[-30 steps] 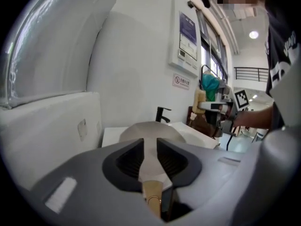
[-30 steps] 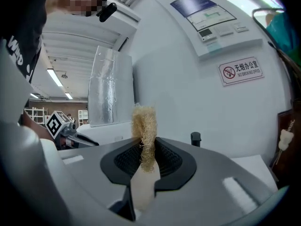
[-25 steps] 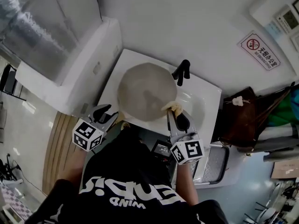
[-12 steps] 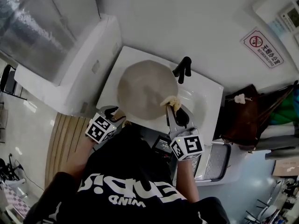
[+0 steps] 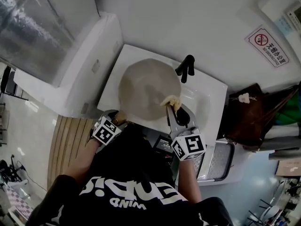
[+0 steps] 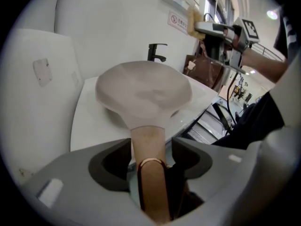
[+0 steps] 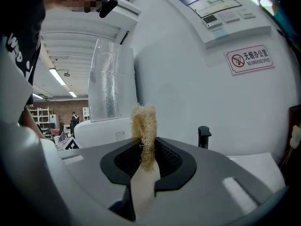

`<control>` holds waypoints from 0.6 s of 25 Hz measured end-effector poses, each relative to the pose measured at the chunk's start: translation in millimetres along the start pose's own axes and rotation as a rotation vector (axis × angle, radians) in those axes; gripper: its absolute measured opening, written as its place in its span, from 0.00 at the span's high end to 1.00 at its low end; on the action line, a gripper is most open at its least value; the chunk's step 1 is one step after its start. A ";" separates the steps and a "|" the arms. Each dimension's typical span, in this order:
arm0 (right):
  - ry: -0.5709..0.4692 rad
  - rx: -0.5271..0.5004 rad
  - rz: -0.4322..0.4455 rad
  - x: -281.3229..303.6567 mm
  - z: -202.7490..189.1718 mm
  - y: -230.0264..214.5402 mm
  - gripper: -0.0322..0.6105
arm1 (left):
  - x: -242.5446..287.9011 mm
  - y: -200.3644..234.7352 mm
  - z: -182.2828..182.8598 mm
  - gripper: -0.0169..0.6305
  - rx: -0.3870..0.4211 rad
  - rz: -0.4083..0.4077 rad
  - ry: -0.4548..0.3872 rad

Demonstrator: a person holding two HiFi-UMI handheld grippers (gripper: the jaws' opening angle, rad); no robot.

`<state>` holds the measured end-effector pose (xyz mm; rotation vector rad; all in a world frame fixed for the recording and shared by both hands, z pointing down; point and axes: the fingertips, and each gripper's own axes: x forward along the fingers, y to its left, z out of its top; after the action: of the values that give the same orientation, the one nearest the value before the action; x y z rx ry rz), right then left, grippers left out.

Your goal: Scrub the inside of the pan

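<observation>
We see the pale beige round pan (image 5: 148, 89) sitting on the white rectangular sink (image 5: 209, 95), over its left part and just left of the black tap (image 5: 186, 68). The pan's brown wood-toned handle (image 6: 149, 173) points back toward the person.

Left gripper (image 5: 113, 118): it is angled down at the sink's near edge. Its jaws have just been opening and now stand wide. In the left gripper view the handle runs between them with a dark gap on each side. We read that as straddling the handle, with the pads not pressing on it.

Right gripper (image 5: 173, 108): it is roughly level, with its jaws clamped on a straw-coloured fibrous scrubbing pad (image 7: 144, 133). The pad stands upright and its top pokes out above the jaws. In the head view the pad lines up with the pan's near-right rim. In the left gripper view we see it held up and to the right, clear of the pan.

Around it:
- A red no-smoking sign (image 5: 267, 40) hangs on the white wall behind the tap.
- A dark brown bag (image 5: 244, 117) sits right of the sink.
- A white box-shaped unit (image 5: 70, 74) butts up against the sink's left side.
- We also see the person's black top with white lettering (image 5: 131, 192) at the bottom of the head view.
</observation>
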<state>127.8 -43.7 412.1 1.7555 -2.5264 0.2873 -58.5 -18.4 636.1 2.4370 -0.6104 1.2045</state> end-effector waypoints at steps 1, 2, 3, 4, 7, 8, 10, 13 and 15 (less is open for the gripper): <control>0.002 0.000 0.002 1.1 -1.2 0.3 0.83 | 0.5 -0.7 -4.4 0.59 -0.002 0.000 0.013; 0.004 0.000 0.005 2.2 -2.1 0.7 0.83 | 0.8 -0.7 -8.7 0.60 -0.004 0.003 0.022; 0.006 -0.001 0.008 3.3 -2.8 1.2 0.83 | 1.0 -0.3 -11.7 0.60 -0.005 0.009 0.026; 0.007 -0.001 0.010 4.3 -3.3 1.7 0.83 | 1.0 0.6 -13.0 0.60 -0.005 0.018 0.022; 0.010 0.000 0.017 6.9 -3.8 3.9 0.83 | 0.8 5.2 -11.8 0.60 -0.001 0.046 0.005; 0.012 0.001 0.020 7.7 -4.1 4.8 0.83 | 0.7 6.3 -12.0 0.62 0.000 0.052 0.006; 0.017 0.000 0.025 9.2 -5.4 6.8 0.83 | 0.6 7.7 -13.3 0.65 0.002 0.059 0.012; 0.025 0.000 0.030 11.1 -8.7 9.6 0.83 | 0.9 8.4 -13.3 0.65 0.010 0.059 0.013; 0.030 0.003 0.030 12.2 -10.8 11.3 0.83 | 1.2 8.4 -13.5 0.68 0.020 0.055 0.018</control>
<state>112.3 -49.2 423.2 1.7022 -2.5354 0.3160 -71.1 -19.2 645.8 2.4383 -0.6667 1.2585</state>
